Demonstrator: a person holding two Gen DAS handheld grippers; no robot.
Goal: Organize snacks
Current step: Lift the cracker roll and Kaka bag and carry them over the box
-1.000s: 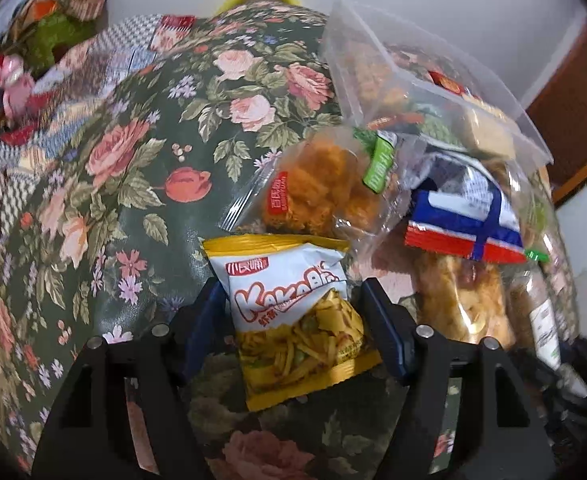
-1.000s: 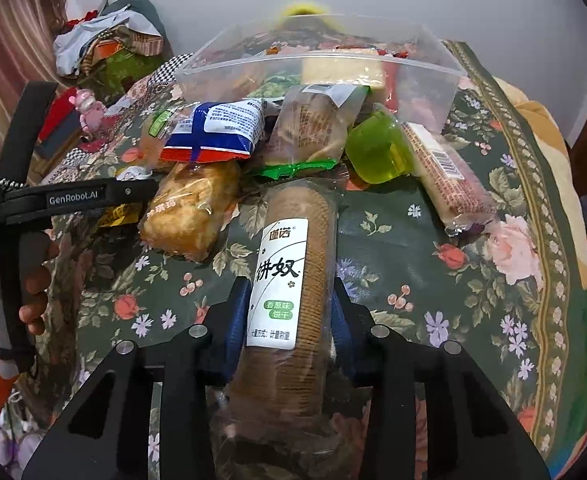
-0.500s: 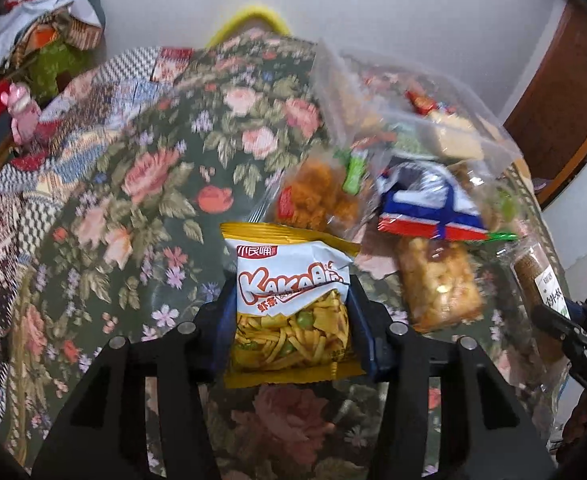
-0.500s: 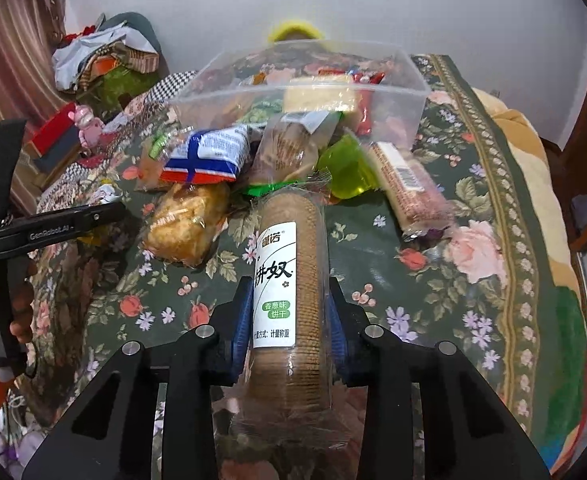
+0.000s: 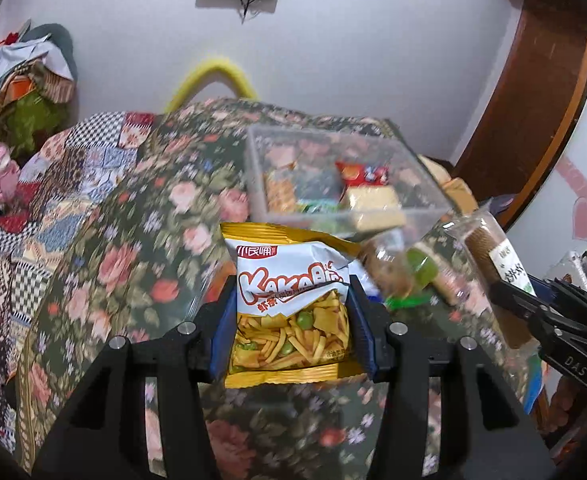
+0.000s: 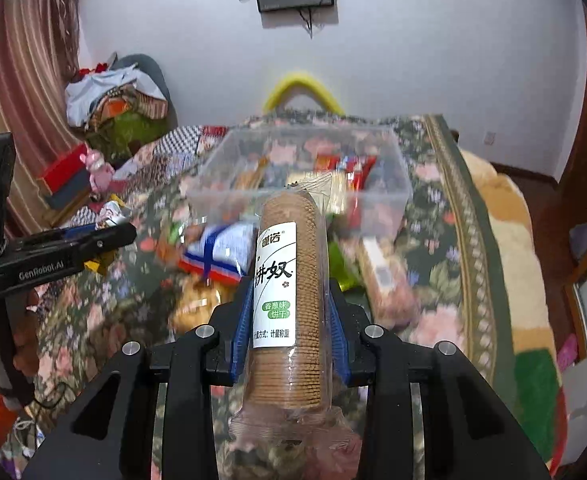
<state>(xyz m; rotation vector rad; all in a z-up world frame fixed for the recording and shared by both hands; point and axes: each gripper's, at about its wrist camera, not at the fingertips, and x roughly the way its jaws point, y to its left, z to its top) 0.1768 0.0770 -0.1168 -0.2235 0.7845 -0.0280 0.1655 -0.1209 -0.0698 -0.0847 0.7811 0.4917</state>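
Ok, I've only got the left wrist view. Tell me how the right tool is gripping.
Observer: The right tool is shut on the biscuit roll, with a pad on each side.
Operator: Now report what my chips are hiding.
Observer: A blue-white packet lies on the cloth, in front of the bin.

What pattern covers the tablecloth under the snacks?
Floral tablecloth: pink roses on dark green; right wrist view.

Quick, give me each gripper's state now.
Left gripper: closed on the chips bag, jaws just closed in.
Right gripper: closed on the biscuit roll.
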